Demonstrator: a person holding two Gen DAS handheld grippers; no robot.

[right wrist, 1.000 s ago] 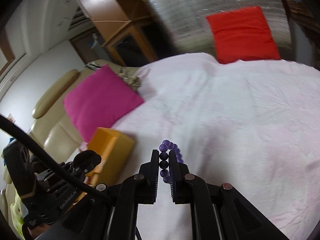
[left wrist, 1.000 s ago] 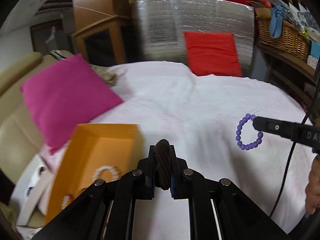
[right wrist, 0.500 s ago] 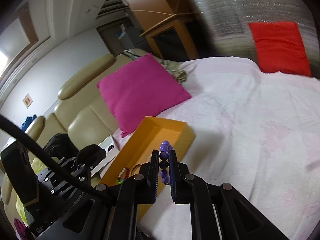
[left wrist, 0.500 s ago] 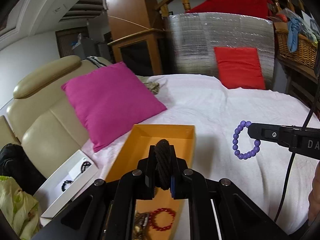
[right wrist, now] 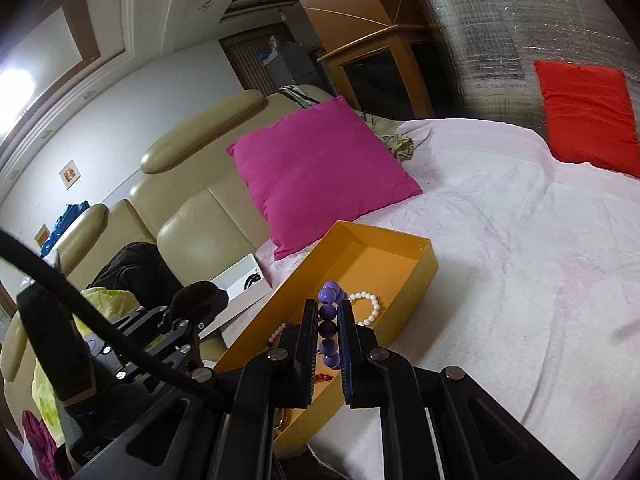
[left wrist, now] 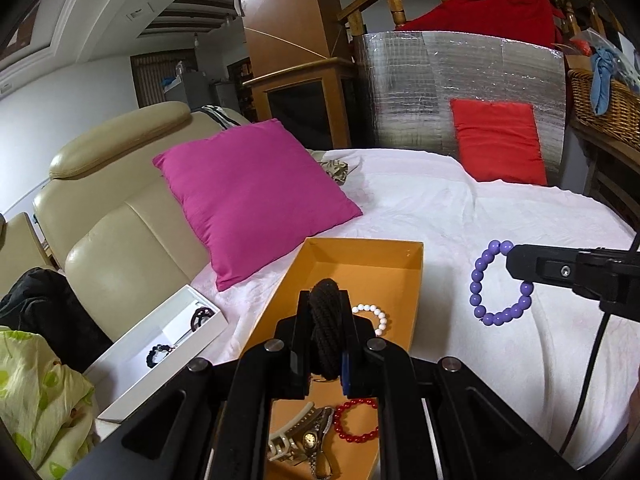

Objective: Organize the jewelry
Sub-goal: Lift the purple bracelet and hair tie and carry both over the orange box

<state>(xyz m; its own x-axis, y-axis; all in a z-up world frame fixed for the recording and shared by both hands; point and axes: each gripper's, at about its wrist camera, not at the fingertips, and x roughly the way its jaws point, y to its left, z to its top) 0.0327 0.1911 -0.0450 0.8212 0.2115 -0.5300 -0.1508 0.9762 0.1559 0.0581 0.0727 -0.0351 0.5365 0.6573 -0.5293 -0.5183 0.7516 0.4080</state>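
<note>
**Both grippers loaded over the orange box**

The left hand-held gripper (left wrist: 325,344) is clamped on a dark braided bracelet (left wrist: 326,320) above the orange box (left wrist: 400,276). The right hand-held gripper (right wrist: 329,344) pinches a purple bracelet (right wrist: 329,312) beside it. The box sits at the bed's (left wrist: 460,208) left edge, holding white beads (left wrist: 374,316), red beads (left wrist: 356,420) and a watch (left wrist: 310,440).

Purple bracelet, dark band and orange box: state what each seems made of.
Purple bracelet, held by the right gripper: smooth round beads with glossy highlights, probably plastic or glass.
Dark band, held by the left gripper: matte twisted cords, likely braided fabric or elastic.
Orange box: thin flat walls with crisp folded corners, dull finish, apparently cardboard.
</note>
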